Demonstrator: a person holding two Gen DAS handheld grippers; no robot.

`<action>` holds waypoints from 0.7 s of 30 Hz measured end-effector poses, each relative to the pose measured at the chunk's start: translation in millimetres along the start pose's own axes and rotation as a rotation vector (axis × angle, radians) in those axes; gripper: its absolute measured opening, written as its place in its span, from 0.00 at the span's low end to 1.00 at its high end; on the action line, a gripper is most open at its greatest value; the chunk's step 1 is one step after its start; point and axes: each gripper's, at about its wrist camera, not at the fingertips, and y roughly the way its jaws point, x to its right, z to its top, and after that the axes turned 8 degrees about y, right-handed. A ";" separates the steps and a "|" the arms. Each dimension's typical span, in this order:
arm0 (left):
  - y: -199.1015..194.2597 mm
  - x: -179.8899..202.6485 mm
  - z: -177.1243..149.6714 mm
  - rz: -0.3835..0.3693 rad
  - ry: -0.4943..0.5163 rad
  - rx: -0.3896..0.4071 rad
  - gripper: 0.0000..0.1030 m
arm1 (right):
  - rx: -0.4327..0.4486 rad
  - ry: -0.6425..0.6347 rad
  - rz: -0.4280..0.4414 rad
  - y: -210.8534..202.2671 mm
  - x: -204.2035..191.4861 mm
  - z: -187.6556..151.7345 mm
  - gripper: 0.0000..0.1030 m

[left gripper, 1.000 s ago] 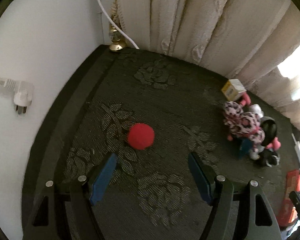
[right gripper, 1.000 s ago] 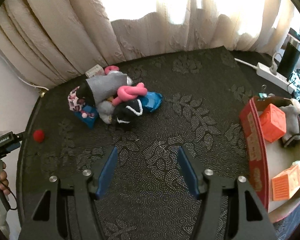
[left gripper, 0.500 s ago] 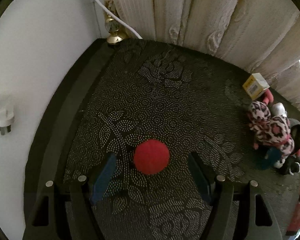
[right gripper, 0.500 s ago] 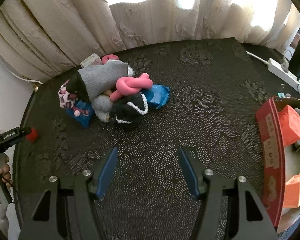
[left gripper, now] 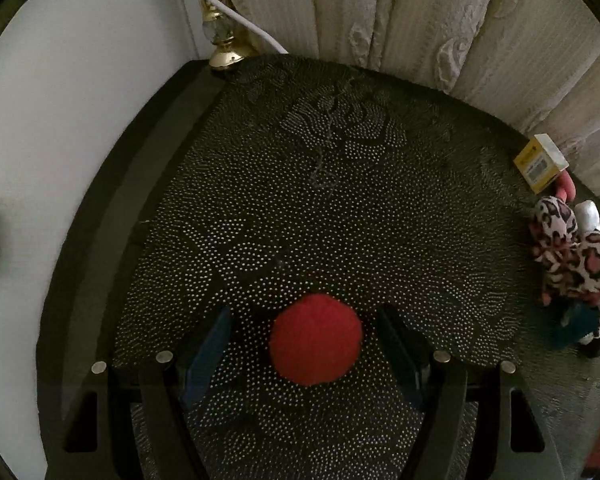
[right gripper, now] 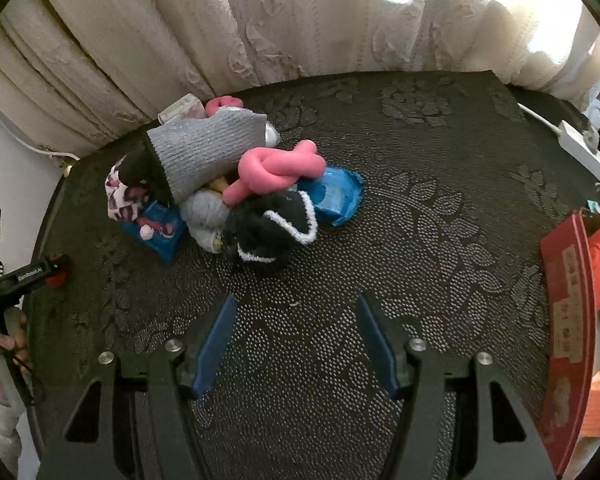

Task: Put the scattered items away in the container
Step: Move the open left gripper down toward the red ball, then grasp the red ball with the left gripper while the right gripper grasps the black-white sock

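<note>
my left tongs point(left gripper: 304, 344) are wide apart, with the red ball point(left gripper: 315, 339) sitting between the pads on the dark cloth point(left gripper: 340, 200), not squeezed. my right tongs point(right gripper: 295, 340) are apart too, with nothing in them. the toy pile point(right gripper: 235, 184) lies ahead of them, a bit left. the red box point(right gripper: 568, 300) is off to their right.
</note>
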 end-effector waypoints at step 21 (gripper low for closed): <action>-16.0 8.7 0.8 -0.025 -0.005 0.021 0.37 | 0.021 0.013 0.041 25.1 -9.1 34.7 0.64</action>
